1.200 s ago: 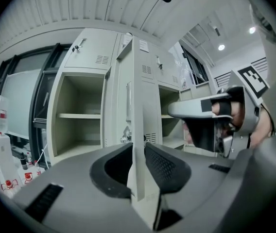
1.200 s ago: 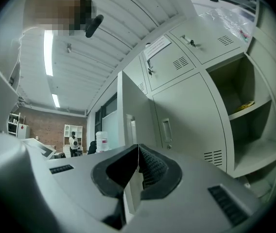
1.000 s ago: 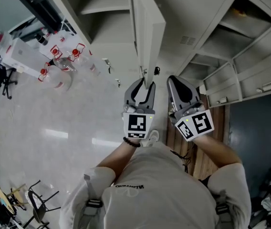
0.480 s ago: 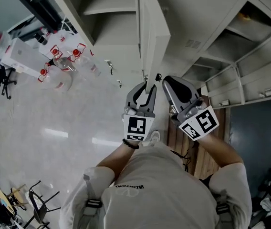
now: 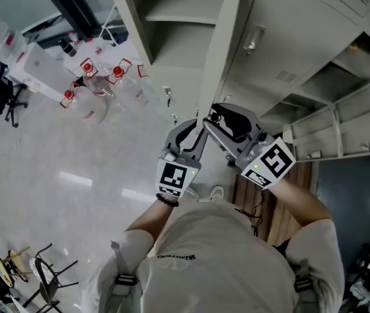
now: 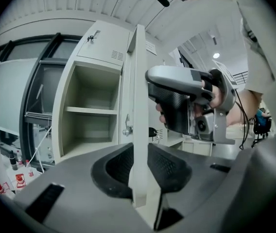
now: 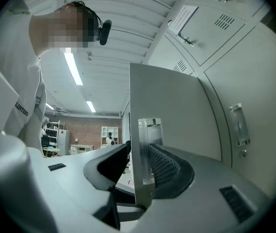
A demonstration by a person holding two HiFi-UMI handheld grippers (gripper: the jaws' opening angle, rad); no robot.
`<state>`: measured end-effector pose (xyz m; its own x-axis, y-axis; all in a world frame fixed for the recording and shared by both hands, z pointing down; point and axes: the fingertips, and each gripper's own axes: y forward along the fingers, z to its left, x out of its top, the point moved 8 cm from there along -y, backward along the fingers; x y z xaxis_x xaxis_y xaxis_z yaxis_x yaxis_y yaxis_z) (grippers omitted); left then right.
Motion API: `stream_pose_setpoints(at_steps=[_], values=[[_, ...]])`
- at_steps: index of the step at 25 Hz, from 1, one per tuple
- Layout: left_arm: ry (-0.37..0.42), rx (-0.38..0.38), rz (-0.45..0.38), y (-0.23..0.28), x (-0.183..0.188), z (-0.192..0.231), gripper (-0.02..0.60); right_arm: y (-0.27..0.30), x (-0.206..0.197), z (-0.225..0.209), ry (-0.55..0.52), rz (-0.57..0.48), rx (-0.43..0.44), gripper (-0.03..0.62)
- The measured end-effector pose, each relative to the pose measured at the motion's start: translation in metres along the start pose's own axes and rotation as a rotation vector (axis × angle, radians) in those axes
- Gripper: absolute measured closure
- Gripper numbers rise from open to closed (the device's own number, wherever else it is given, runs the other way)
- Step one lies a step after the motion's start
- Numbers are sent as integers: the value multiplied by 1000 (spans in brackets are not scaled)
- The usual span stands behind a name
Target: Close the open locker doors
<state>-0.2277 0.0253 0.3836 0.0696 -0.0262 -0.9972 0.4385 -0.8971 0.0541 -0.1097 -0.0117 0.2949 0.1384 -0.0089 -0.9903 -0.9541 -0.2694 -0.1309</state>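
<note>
Left gripper (image 6: 140,165): my fingers are closing, one on each side of the locker door (image 6: 139,96); its free edge stands between them, not yet clamped.
Right gripper (image 7: 139,165): my fingers are opening wide, with the same door edge between them.
Gripper spacing: both sit just beside each other on that edge, the right one on the handle side.
Door position: upright and ajar, edge toward me.
Locker compartment (image 5: 172,41): open, just left of the door, with a shelf (image 5: 178,12) inside.
</note>
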Motion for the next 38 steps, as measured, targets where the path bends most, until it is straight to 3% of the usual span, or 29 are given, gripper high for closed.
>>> stream_pose_setpoints(at_steps=[4,8,19,22,27,34,38], values=[[3,-13,-9,-9,-2,26,492,32,-2,3,-2,4,19,434],[-6,4,-23,-18,-5,56,494,59,-5,2,-8,9,33,473],[-1,46,-36,-12,-10,137,491,137,-14,-19,-35,12,49,499],[1,84,-36,-11,-10,154,491,153,-15,-30,-19,6,35,541],[13,171,-55,-17,-11,176,499,183,-18,-44,-39,11,-9,548],[58,183,-67,4,-9,201,545,219,-20,-72,-47,11,-94,557],[43,189,-52,26,-15,220,570,237,-20,-82,-56,7,-168,562]])
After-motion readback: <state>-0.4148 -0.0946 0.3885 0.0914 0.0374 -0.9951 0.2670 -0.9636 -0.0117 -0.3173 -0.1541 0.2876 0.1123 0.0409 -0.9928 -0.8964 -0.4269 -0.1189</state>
